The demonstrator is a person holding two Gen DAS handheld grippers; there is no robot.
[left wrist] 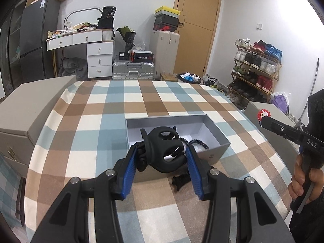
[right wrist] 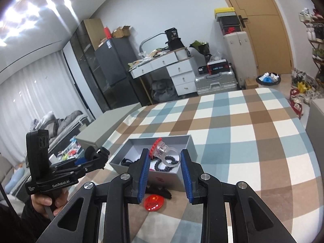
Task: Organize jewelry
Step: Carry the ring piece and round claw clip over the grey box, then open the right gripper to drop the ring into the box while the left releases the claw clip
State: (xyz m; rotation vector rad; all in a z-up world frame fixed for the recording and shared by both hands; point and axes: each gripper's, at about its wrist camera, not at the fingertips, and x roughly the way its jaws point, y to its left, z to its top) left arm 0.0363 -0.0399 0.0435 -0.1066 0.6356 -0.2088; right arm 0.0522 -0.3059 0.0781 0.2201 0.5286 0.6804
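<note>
Left wrist view: a black hair claw [left wrist: 164,149] is clamped in the left gripper [left wrist: 162,156], the grey box [left wrist: 214,151] just beyond; release is best made low, inside.

Right wrist view: a clear ring [right wrist: 167,154] is clamped in the right gripper [right wrist: 164,159]; "China" is read on the badge [right wrist: 152,202] beneath, "GenRobot.AI" leftward.

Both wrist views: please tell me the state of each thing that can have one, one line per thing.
left gripper: fingers closed on the black hair claw, held above the table
right gripper: fingers closed on the clear ring
grey box: open, beads inside
red badge: lying flat on the tablecloth
</note>
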